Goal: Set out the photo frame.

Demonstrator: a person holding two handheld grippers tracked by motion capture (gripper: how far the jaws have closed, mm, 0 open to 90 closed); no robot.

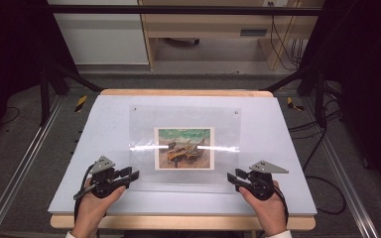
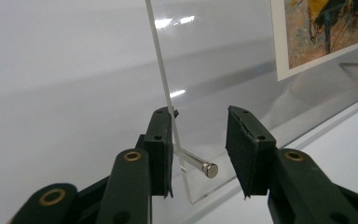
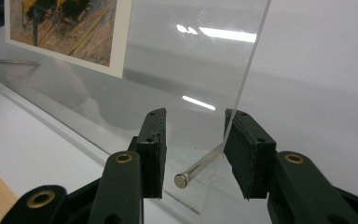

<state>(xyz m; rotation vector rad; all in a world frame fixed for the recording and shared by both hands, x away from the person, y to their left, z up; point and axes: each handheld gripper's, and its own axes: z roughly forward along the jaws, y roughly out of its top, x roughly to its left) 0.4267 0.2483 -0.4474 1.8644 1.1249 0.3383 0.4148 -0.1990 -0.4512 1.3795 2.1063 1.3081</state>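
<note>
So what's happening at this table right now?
A person holds a gripper in each hand at the two near corners of a clear acrylic picture frame with a painting print in it, lying on a white table. The left gripper and the right gripper each straddle a corner with its metal standoff pin, one on the right too. The jaws stand apart, not clamped on anything.

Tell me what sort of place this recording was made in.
Probably a lab or workshop recording station, not a home. A white-topped table stands inside a dark metal frame, loose cables run across the grey floor, and a clear acrylic picture frame lies centred like a test piece.
</note>
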